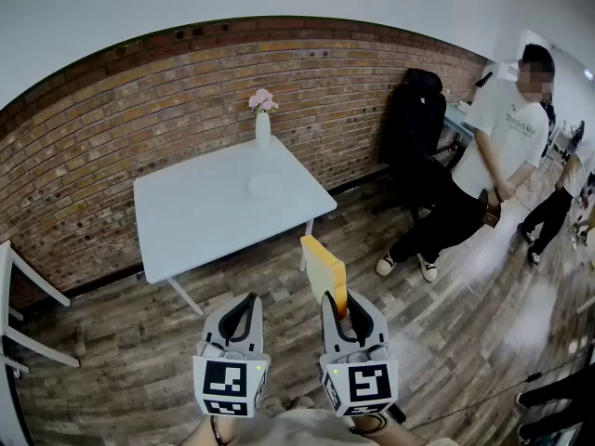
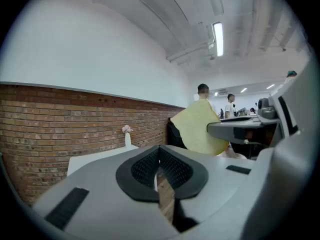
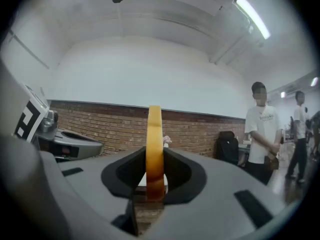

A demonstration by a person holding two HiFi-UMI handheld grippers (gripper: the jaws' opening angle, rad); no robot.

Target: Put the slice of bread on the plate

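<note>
The slice of bread [image 1: 323,269] stands upright in the air, clamped on its lower edge by my right claw [image 1: 346,307], whose two dark pads press on either side of it. In the right gripper view the slice [image 3: 154,149] shows edge-on, a thin yellow strip with a browner crust low down. In the left gripper view its broad pale face [image 2: 202,126] shows off to the right. My left claw [image 1: 244,309] hangs just left of the right one, closed, its pads together at the tips. Both claws are held over the wooden floor [image 1: 437,342], near me and well short of the tabletop [image 1: 200,221]. That white tabletop stands farther off and slightly left. A small white plate [image 1: 264,187] lies on it toward its far right side. Behind the plate is a white vase [image 1: 263,128] with pink flowers, against a brick wall [image 1: 121,110]. To the right is a black chair [image 1: 414,124], and beyond it a person [image 1: 502,147] in a white shirt.
</note>
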